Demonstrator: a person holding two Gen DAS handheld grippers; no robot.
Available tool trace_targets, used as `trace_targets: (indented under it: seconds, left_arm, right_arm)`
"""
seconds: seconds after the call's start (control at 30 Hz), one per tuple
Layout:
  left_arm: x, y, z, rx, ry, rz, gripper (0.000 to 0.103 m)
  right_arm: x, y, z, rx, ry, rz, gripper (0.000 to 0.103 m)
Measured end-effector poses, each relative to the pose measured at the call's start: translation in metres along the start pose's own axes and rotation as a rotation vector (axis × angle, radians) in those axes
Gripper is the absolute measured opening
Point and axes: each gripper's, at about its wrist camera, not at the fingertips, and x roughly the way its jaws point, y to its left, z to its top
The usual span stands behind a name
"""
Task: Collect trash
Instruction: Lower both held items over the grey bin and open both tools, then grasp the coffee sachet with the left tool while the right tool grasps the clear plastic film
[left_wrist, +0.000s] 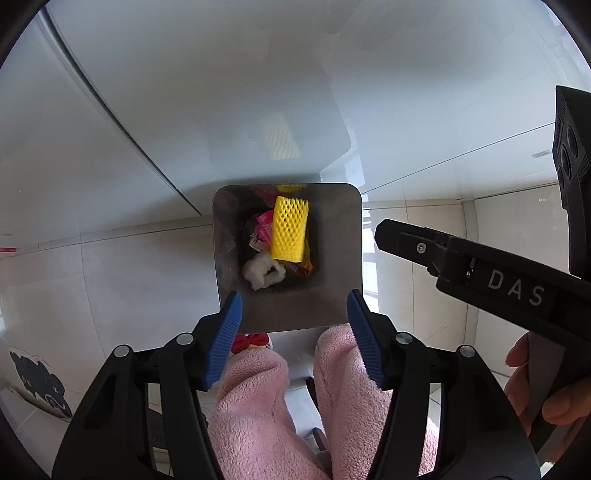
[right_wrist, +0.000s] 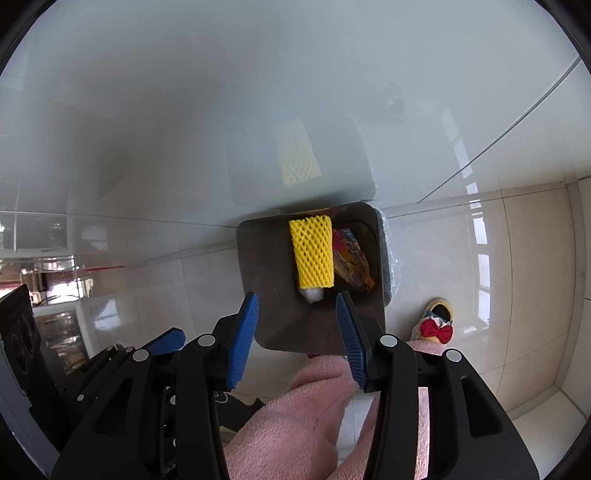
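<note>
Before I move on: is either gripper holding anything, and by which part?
Nothing is held. Left gripper and right gripper hang open above the bin; the yellow foam net lies inside it.

The square brushed-metal bin looked matt grey; inside lay a yellow foam-mesh sleeve and a glossy orange plastic sweet wrapper. Ribbed blue rubber fingers — black matt plastic behind — framed fluffy pink fleece trousers above glossy cream floor tiles.

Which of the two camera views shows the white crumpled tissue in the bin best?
The left wrist view: the white tissue lies almost fully exposed at the bottom of the bin. In the right wrist view only a small bit shows below the yellow foam net.
</note>
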Motion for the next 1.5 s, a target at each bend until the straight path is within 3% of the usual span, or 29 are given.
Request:
trace_targets:
  seconds: [0.13, 0.2, 0.3, 0.57, 0.87, 1.07, 1.27, 1.5]
  left_arm:
    - [-0.014, 0.0, -0.003, -0.001, -0.014, 0.024, 0.075]
    - [-0.027, 0.0, -0.003, -0.001, -0.027, 0.032, 0.082]
    - [-0.051, -0.002, -0.002, -0.004, -0.07, 0.05, 0.087]
    - [-0.138, -0.03, -0.001, 0.047, -0.183, 0.064, 0.095]
    - [-0.243, -0.058, 0.006, 0.073, -0.339, 0.043, 0.095]
    - [-0.293, -0.068, 0.025, 0.063, -0.439, 0.04, 0.095]
    - [-0.322, -0.07, 0.054, 0.06, -0.516, 0.068, 0.095]
    - [-0.337, -0.059, 0.096, 0.07, -0.563, 0.097, 0.095]
  right_arm:
    - [-0.015, -0.001, 0.0, 0.001, -0.026, -0.025, 0.072]
    - [-0.027, -0.003, -0.002, 0.007, -0.049, -0.043, 0.088]
    - [-0.053, -0.004, -0.004, 0.001, -0.093, -0.055, 0.095]
    - [-0.143, 0.001, -0.008, -0.045, -0.212, -0.057, 0.098]
    - [-0.262, 0.003, -0.014, -0.101, -0.444, -0.061, 0.1]
    - [-0.325, 0.009, 0.001, -0.149, -0.586, -0.066, 0.1]
    - [-0.347, 0.023, 0.029, -0.188, -0.647, -0.04, 0.1]
    - [-0.352, 0.04, 0.066, -0.198, -0.659, -0.008, 0.098]
